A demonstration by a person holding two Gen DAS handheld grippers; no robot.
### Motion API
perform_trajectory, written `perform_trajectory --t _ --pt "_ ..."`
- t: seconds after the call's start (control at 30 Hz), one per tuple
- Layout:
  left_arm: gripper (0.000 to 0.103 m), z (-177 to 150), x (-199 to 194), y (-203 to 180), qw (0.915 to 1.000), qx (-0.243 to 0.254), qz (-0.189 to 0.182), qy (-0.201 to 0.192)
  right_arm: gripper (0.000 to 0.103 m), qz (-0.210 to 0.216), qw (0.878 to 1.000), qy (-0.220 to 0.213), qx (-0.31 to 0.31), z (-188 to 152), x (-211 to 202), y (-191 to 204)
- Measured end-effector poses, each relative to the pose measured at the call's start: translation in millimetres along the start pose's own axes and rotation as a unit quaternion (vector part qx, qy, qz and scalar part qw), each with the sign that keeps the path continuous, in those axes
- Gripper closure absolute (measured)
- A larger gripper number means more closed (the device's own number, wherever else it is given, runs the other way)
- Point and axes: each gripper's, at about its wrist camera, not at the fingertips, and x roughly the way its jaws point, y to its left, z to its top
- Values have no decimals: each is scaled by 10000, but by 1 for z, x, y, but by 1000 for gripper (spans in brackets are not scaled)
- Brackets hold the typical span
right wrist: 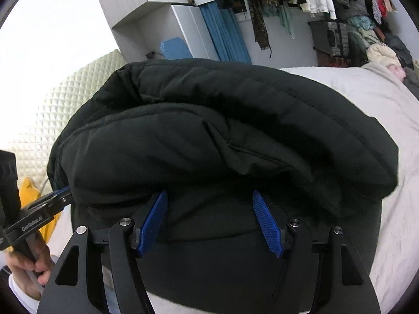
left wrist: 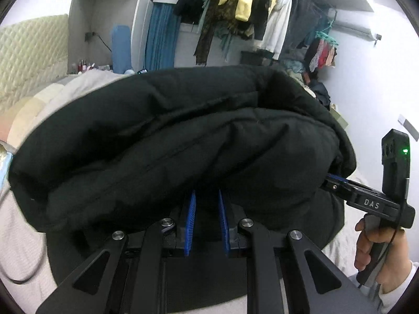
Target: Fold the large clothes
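Pale grey bedsheet [right wrist: 371,99] spread across a bed, with a quilted cream headboard [right wrist: 86,78] at the far left. Black padded coat [right wrist: 222,136] bunched in thick folds on the near middle; yellow cloth [right wrist: 28,191] at left edge.

— Any writing you can read here?

— Two bits, both on the gripper bodies. In the left wrist view, at the right edge of the frame, the right gripper [left wrist: 332,180] has white letters "DAS" on the black bar of its body.

— And the other view?

— At the lower left edge of the right wrist view, the left gripper [right wrist: 64,196] carries small white print along its black bar. It looks like "GenRobot.AI", though the letters are tiny and tilted, so I am not sure of the ending.

— Anything else?

— No other lettering is legible.
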Motion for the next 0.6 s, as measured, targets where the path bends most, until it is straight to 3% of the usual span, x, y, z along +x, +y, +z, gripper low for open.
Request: perform_trajectory --t 0.23,0.6 --pt "86 21 38 11 9996 24 290 -58 36 -100 9999 -79 -22 19 20 -5" --pt "86 56 126 40 9977 -43 661 165 30 -293 9995 55 -116 37 86 -22"
